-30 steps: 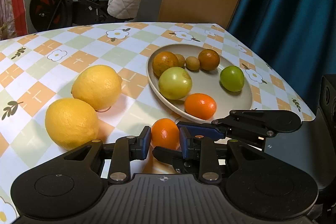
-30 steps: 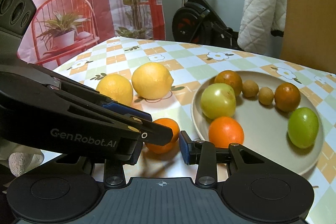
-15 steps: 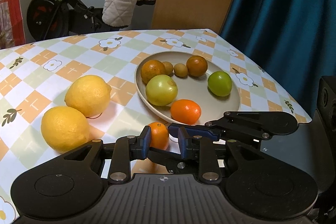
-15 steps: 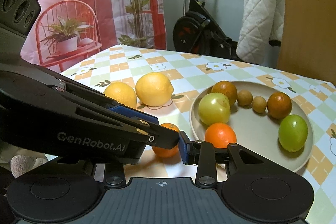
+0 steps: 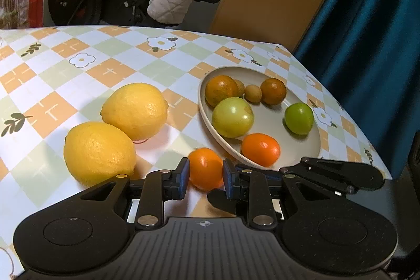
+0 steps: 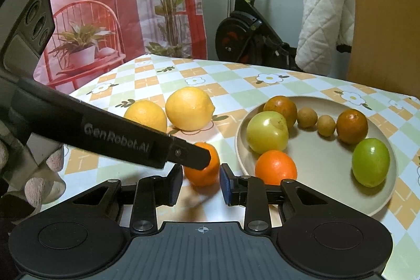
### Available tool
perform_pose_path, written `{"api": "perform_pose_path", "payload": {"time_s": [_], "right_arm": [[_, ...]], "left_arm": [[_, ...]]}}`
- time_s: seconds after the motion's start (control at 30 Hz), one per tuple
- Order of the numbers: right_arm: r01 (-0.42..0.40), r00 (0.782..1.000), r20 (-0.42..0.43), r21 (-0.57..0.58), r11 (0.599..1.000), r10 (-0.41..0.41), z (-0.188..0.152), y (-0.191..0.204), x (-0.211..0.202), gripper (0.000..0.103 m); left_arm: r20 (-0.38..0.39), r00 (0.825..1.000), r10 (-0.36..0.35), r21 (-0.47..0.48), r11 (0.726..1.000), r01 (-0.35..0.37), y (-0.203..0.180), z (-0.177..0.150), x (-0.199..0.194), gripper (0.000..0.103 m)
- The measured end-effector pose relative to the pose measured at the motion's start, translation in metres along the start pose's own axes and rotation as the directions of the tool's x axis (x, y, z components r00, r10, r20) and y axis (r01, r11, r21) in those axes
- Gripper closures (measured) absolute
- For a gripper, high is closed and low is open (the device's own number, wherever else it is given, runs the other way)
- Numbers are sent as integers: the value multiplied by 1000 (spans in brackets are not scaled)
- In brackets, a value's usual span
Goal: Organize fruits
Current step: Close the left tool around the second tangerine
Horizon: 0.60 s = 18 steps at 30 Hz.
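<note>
Closer now: both grippers have crowded in on the small orange [image 5: 205, 168] since a second ago. It sits on the tablecloth [image 5: 110, 64], between the left gripper [image 5: 205, 179]'s blue pads, which are narrowed right onto it and appear to grip. Right gripper [image 6: 200, 184] is closing, jaws nearly shut, orange just ahead of its tips, apparently not pinched. Beyond the fingers to the right waits the plate [image 5: 312, 148] of fruit; off to the left, two lemons [image 5: 134, 110]. Looks like the pick-up is set, plate next.
</note>
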State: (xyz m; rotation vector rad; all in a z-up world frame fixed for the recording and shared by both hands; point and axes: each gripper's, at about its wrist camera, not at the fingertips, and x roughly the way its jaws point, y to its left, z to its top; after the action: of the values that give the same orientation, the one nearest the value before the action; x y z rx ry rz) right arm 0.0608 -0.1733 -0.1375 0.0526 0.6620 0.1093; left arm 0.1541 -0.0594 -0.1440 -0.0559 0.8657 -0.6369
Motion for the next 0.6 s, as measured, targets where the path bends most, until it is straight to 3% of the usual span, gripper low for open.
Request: {"api": "perform_pose_path", "payload": {"time_s": [0.6], "right_arm": [[32, 999, -13, -19, 999, -32, 5, -3, 19, 76]], "left_arm": [[15, 1000, -5, -79, 997, 6, 14, 15, 12, 74]]}}
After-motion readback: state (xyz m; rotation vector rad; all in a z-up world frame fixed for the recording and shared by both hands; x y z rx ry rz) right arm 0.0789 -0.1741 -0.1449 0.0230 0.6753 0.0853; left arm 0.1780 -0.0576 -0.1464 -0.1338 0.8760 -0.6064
